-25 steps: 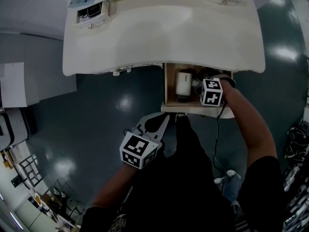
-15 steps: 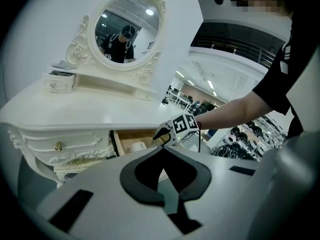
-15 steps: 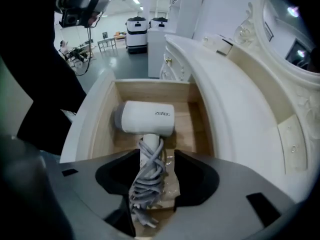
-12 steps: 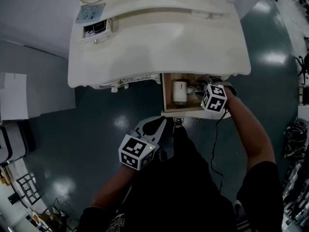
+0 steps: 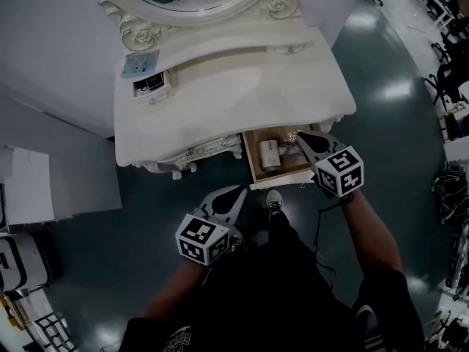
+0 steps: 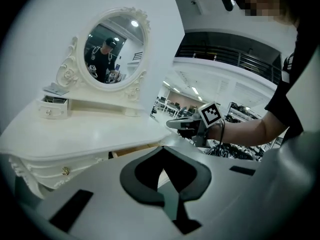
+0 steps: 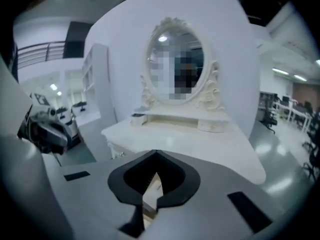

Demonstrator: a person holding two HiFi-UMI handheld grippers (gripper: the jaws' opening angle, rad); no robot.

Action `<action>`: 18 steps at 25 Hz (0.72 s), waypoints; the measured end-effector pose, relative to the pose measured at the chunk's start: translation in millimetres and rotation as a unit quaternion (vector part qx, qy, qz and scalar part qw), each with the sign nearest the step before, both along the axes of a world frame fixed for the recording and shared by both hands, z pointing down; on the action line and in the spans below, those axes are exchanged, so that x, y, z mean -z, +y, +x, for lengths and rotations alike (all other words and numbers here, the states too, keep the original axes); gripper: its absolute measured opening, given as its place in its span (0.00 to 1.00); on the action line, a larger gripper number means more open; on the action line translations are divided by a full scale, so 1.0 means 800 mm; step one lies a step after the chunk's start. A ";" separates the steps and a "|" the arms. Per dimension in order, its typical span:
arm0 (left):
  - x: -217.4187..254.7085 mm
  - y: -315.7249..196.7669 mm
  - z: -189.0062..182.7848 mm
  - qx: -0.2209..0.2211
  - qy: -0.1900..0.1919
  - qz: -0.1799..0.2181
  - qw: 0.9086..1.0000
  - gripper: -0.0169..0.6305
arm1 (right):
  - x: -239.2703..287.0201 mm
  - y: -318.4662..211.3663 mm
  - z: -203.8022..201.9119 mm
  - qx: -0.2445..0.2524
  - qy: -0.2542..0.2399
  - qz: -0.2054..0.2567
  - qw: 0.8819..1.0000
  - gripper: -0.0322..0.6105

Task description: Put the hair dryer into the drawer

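The white hair dryer (image 5: 269, 153) lies in the open wooden drawer (image 5: 253, 169) under the right side of the white dressing table (image 5: 220, 86). My right gripper (image 5: 302, 139) hovers above the drawer's right edge, jaws shut and holding nothing; in its own view the right gripper (image 7: 155, 159) points over the tabletop (image 7: 200, 139) at the oval mirror (image 7: 180, 64). My left gripper (image 5: 236, 192) hangs in front of the table, left of the drawer, shut and empty. In the left gripper view the left gripper (image 6: 163, 153) faces the table edge (image 6: 85, 134), with the right gripper (image 6: 186, 126) beyond.
A small jewellery box (image 5: 150, 84) and a card (image 5: 139, 64) sit at the tabletop's back left. My shoe (image 5: 273, 200) stands just before the drawer, and a thin black cord (image 5: 319, 229) hangs by my right arm. A white cabinet (image 5: 29, 189) stands at the left.
The right gripper has lifted up out of the drawer and its jaws have shut empty. The hair dryer stays in the drawer. The left gripper has risen a little.
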State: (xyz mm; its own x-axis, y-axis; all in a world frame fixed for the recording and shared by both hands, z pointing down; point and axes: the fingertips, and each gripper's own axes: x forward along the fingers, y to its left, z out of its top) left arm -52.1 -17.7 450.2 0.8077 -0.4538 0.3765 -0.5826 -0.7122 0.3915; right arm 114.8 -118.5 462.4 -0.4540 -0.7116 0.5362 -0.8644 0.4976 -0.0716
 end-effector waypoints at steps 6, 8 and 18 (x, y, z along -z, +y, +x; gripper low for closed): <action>0.039 0.029 -0.032 -0.027 0.021 0.031 0.999 0.03 | 0.061 0.089 -0.030 -0.117 -0.108 0.027 0.987 0.10; 0.048 0.044 -0.042 -0.038 0.028 0.036 0.998 0.03 | 0.074 0.120 -0.047 -0.131 -0.123 0.034 0.983 0.10; 0.077 0.123 -0.077 -0.065 0.056 0.039 0.996 0.03 | 0.107 0.255 -0.127 -0.163 -0.176 0.061 0.969 0.10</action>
State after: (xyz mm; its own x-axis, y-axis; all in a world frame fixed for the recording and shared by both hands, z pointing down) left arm -113.9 80.4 388.9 0.8965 -0.3673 0.2479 -0.4394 -0.8091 0.3903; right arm 13.1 85.4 377.1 -0.3339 -0.8961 0.2924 -0.9098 0.2252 -0.3487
